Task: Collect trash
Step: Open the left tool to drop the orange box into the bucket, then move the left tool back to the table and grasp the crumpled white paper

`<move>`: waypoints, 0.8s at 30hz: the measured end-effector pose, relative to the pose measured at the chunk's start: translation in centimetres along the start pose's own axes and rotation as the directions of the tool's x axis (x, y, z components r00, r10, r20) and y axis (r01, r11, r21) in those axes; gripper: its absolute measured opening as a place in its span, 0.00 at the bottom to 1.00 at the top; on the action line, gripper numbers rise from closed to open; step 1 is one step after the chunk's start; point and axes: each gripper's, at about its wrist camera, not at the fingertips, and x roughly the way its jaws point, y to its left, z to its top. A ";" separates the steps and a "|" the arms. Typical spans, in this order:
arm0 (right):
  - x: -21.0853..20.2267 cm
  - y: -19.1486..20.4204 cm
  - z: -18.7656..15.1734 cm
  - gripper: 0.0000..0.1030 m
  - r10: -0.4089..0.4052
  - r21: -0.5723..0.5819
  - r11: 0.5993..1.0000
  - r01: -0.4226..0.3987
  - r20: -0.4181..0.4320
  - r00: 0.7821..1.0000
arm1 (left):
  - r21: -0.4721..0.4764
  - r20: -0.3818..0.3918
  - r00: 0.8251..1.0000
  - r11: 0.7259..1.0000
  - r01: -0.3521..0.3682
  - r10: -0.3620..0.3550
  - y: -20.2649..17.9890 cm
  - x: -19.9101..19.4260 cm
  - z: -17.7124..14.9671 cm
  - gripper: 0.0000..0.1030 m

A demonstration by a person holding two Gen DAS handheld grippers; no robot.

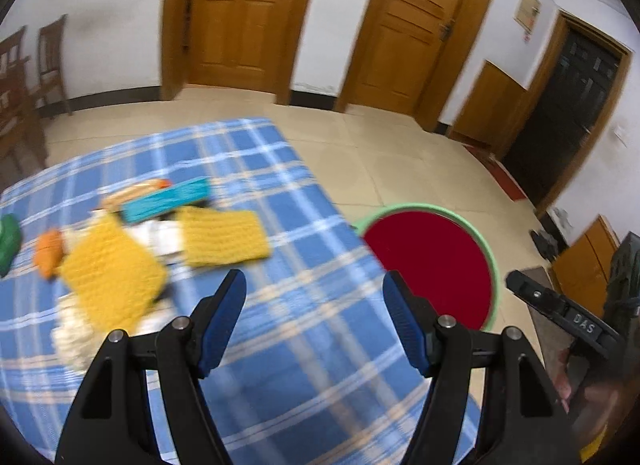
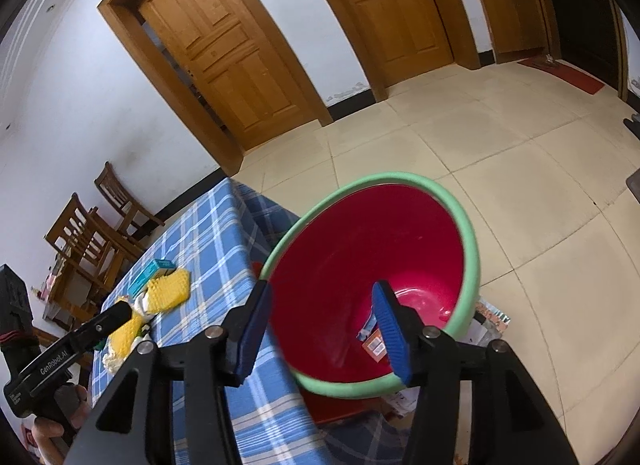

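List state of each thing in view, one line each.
left gripper: open, nothing between the fingers
right gripper: open, empty, over the bin
red bin: upright beside the table, wrappers at the bottom
yellow knit cloths: lying loose on the tablecloth, blurred
teal box: lying flat among the pile
wooden doors: shut

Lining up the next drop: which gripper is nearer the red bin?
Right. The right gripper hangs, jaws open and empty, directly over the red bin; the left gripper is over the checked tablecloth, bin beside it.
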 end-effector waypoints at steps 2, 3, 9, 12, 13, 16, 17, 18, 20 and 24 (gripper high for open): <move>0.1 0.6 -0.1 0.54 0.007 -0.011 1.000 -0.007 -0.006 1.000 | -0.024 0.012 0.999 0.999 -0.031 0.031 1.4 -0.8 -0.2 0.68; 0.1 0.9 -0.2 0.54 0.009 -0.017 1.000 -0.010 -0.009 1.000 | -0.040 0.018 0.999 0.998 -0.047 0.047 2.2 -1.3 -0.2 0.68; 0.8 2.4 -0.7 0.55 0.038 -0.042 0.998 -0.039 -0.038 0.999 | -0.114 0.029 0.990 0.984 -0.133 0.138 6.7 -2.9 -1.4 0.69; 1.1 2.8 -0.9 0.55 0.043 -0.054 0.998 -0.045 -0.047 0.998 | -0.160 0.025 0.982 0.971 -0.179 0.186 8.8 -3.5 -2.1 0.69; 1.2 3.0 -1.0 0.55 0.044 -0.058 0.997 -0.047 -0.050 0.998 | -0.175 0.020 0.979 0.965 -0.195 0.201 9.6 -3.6 -2.3 0.69; 1.3 3.5 -1.1 0.56 0.044 -0.066 0.997 -0.048 -0.056 0.997 | -0.212 0.008 0.971 0.949 -0.233 0.240 11.5 -3.9 -3.0 0.69; 1.4 3.7 -1.1 0.57 0.044 -0.068 0.997 -0.048 -0.059 0.997 | -0.222 0.002 0.968 0.944 -0.245 0.252 12.0 -3.9 -3.2 0.69; 1.5 3.8 -1.2 0.57 0.044 -0.070 0.996 -0.048 -0.064 0.997 | -0.230 -0.004 0.966 0.940 -0.254 0.260 12.5 -3.9 -3.4 0.69; 1.7 4.2 -1.3 0.57 0.045 -0.073 0.996 -0.051 -0.072 0.996 | -0.246 -0.020 0.961 0.931 -0.270 0.274 13.3 -3.7 -3.7 0.69; 2.1 5.0 -1.5 0.57 0.049 -0.085 0.995 -0.057 -0.085 0.995 | -0.273 -0.062 0.957 0.917 -0.291 0.285 14.6 -2.9 -4.7 0.69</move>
